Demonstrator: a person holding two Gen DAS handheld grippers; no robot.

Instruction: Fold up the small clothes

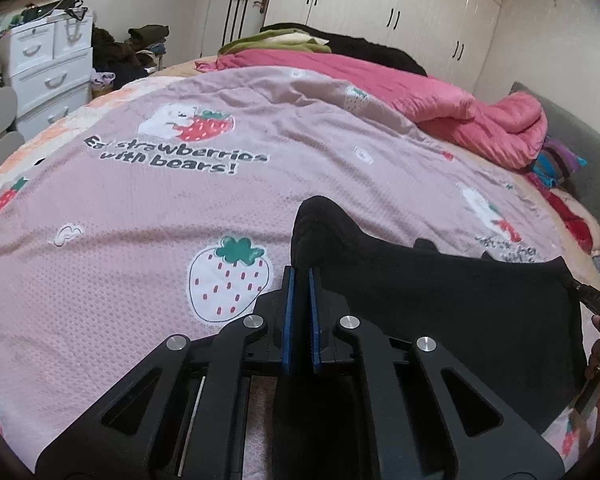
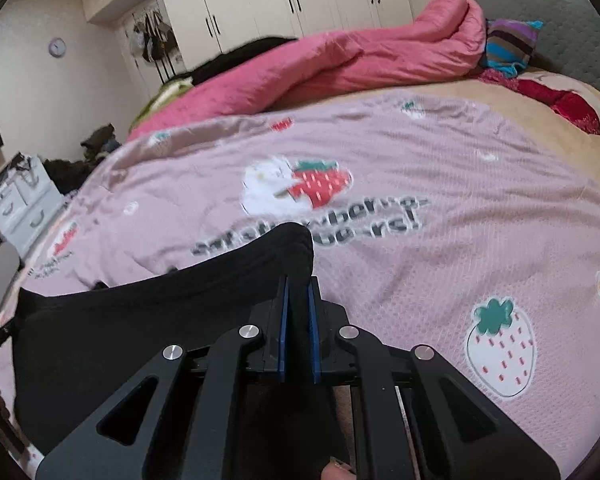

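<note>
A small black garment [image 1: 440,292] is stretched between my two grippers above the pink strawberry bedspread [image 1: 148,216]. My left gripper [image 1: 300,276] is shut on its left corner, which sticks up between the blue pads. My right gripper [image 2: 298,284] is shut on the other corner of the black garment [image 2: 140,320], which hangs off to the left in the right wrist view. The right gripper's tip also shows in the left wrist view [image 1: 596,304] at the far right edge of the cloth.
A rolled pink quilt [image 1: 480,120] lies along the far side of the bed, with a striped cushion [image 2: 508,46] and red pillows [image 2: 568,108] at the grey headboard. White drawers [image 1: 48,72] stand left of the bed; white wardrobes [image 1: 400,4] line the back wall.
</note>
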